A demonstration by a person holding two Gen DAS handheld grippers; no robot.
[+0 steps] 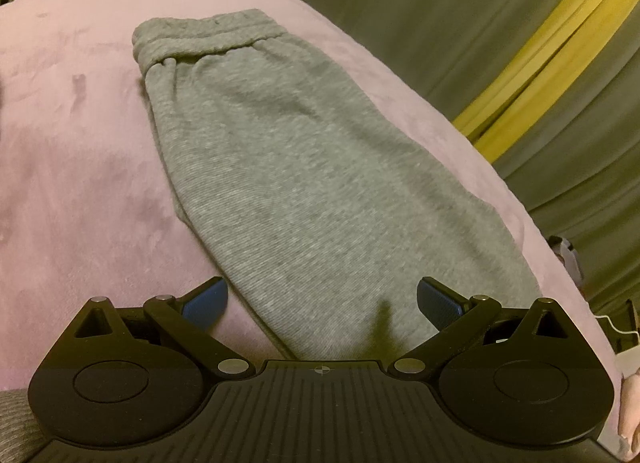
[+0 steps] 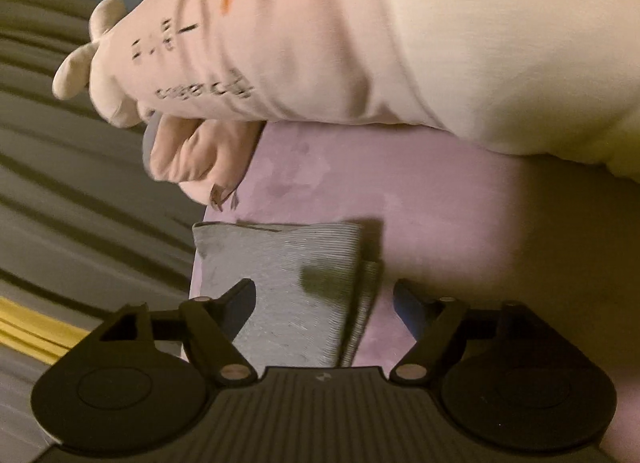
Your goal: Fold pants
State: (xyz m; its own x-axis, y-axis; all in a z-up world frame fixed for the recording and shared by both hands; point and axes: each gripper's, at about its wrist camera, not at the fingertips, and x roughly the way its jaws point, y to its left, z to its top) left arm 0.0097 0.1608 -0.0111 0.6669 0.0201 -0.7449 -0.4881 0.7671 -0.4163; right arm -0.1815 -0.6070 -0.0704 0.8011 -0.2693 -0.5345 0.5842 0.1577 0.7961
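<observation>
- Pink plush blanket (image 1: 72,151) covers the bed, and dark grey curtains (image 1: 420,15) with a yellow stripe (image 1: 536,63) hang behind it at the far right.
- Grey pants (image 1: 288,183) lie flat on the blanket, folded into one long narrow shape.
- Their elastic waistband (image 1: 208,37) is at the far end, and the leg part comes toward the near side.
- The left gripper (image 1: 322,301) is at the near end of the pants, with its jaws spread wide; one blue pad (image 1: 206,303) is at the left edge of the fabric and the other is over the right part, and nothing is pinched between them.
- In the right wrist view the ribbed cuff end (image 2: 296,271) of the pants lies near the blanket edge.
- The right gripper (image 2: 324,299) is just above this end, its jaws also spread apart and holding nothing.
- A pale pink pillow (image 2: 360,35) with printed letters and an orange mark lies on the far side of the blanket, and a soft toy part (image 2: 84,67) sticks out at its left.
</observation>
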